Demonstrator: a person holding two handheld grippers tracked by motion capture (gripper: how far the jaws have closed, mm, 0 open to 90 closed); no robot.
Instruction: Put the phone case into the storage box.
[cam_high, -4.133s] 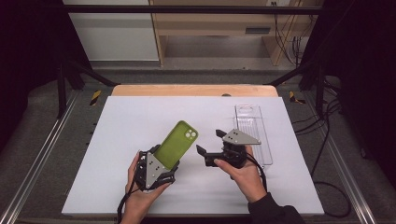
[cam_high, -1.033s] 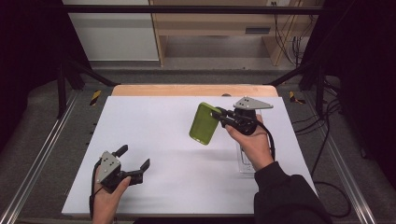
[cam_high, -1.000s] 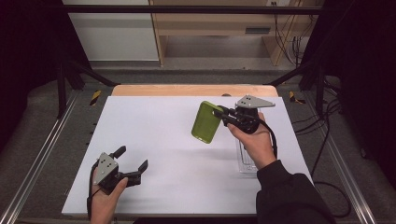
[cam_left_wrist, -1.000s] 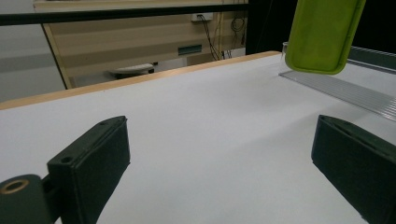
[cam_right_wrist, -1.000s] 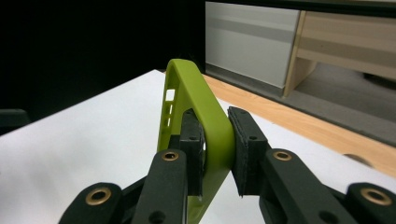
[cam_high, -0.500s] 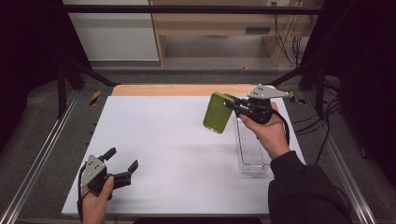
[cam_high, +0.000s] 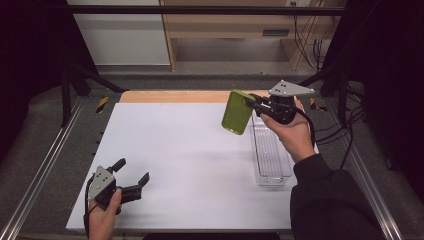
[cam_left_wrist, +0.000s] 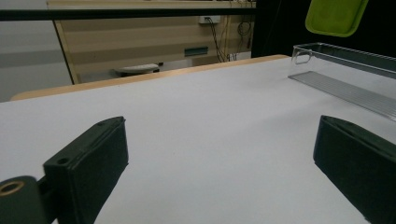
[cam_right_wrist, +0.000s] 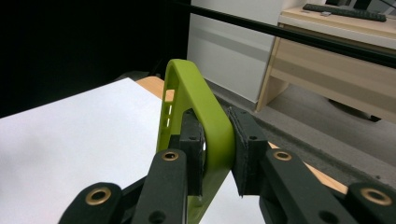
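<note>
White table (cam_high: 190, 150) takes most of the high view, w/ a wood strip along its far edge. Clear tray (cam_high: 270, 152) lies lengthwise near the table's right edge. Right gripper (cam_high: 252, 103) is held up in the air over the tray's far end, forearm coming in from bottom right, wrist bent so it points left. Its jaws are clamped on one edge of the green phone case (cam_high: 236, 112), which hangs upright, off the table; in the right gripper view both pads squeeze the case rim (cam_right_wrist: 212, 140). Left gripper (cam_high: 134, 177) sits low at the near-left corner, hand under it, jaws wide apart w/ nothing between.

Vs a sec ago: case + right gripper are further toward the far edge and higher, now over the tray end rather than left of it. Left gripper has drawn back toward the near-left corner.

Room: middle of the table is bare, wide gap between the two grippers. Case is close to the far edge.
</note>
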